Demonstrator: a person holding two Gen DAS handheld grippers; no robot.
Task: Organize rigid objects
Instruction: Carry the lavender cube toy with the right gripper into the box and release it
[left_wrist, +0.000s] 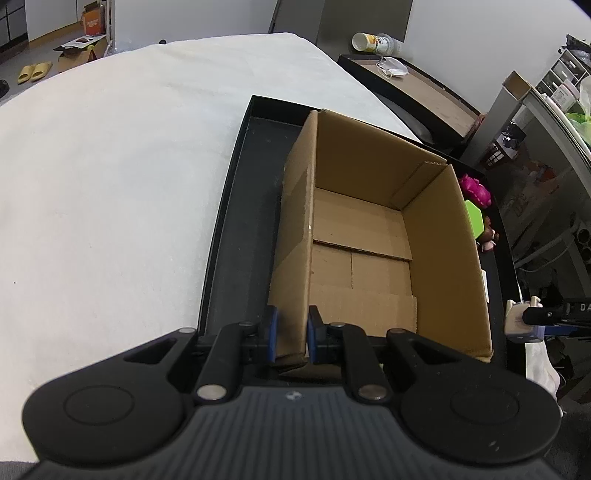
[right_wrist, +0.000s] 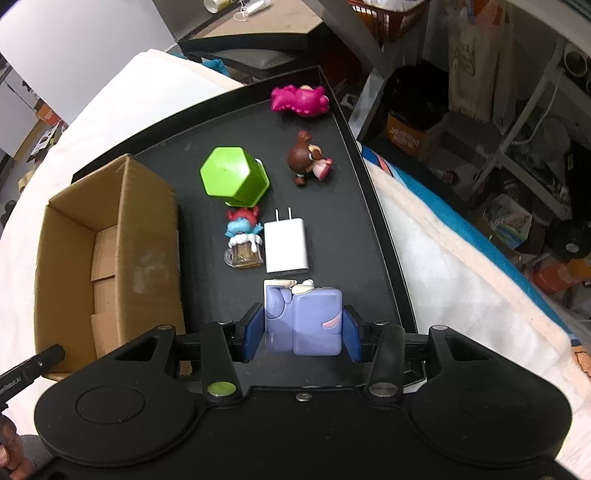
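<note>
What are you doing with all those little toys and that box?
Tidying them. The left gripper pinches the wall of the empty cardboard box to steady it. The right gripper is clamped on a purple block toy on the black tray. The other toys and the white charger wait there.

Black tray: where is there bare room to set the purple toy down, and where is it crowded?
The cardboard box is empty inside. The black tray is bare in the strip left of the box. Right of the box it is crowded: green block, blue figure, white charger, brown figure, pink toy.
</note>
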